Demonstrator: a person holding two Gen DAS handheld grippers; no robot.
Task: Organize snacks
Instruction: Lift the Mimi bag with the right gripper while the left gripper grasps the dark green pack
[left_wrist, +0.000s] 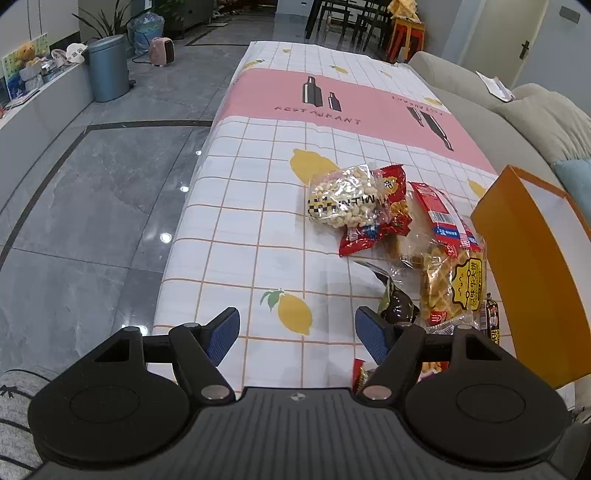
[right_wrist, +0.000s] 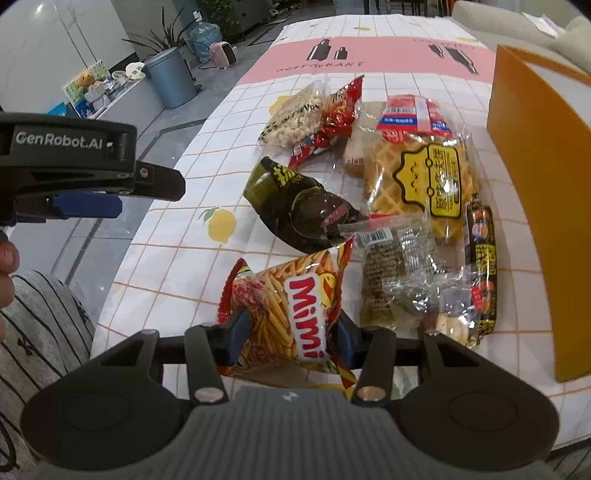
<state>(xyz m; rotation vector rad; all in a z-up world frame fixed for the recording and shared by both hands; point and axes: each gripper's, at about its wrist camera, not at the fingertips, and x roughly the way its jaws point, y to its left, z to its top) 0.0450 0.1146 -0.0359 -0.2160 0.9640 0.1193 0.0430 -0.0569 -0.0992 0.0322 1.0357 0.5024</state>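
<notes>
My right tool clenches the Mimi stick-snack bag at the near edge of the desk, pads on its two sides for lifting toward the orange box at right. Left tool hangs released, empty, clear of the pile.

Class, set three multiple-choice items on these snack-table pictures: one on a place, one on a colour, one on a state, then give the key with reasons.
1. Where is the orange box?
A. right of the snack pile
B. on the floor
C. under the snacks

2. What colour is the bag under the nut bag?
A. blue
B. red
C. green

3. How are the right tongs?
A. open over bare cloth
B. closed on the Mimi bag
C. out of view

Key: A, it stands at the table's right edge; B, the red bag shows beneath; B, both pads press the bag's sides.
</notes>
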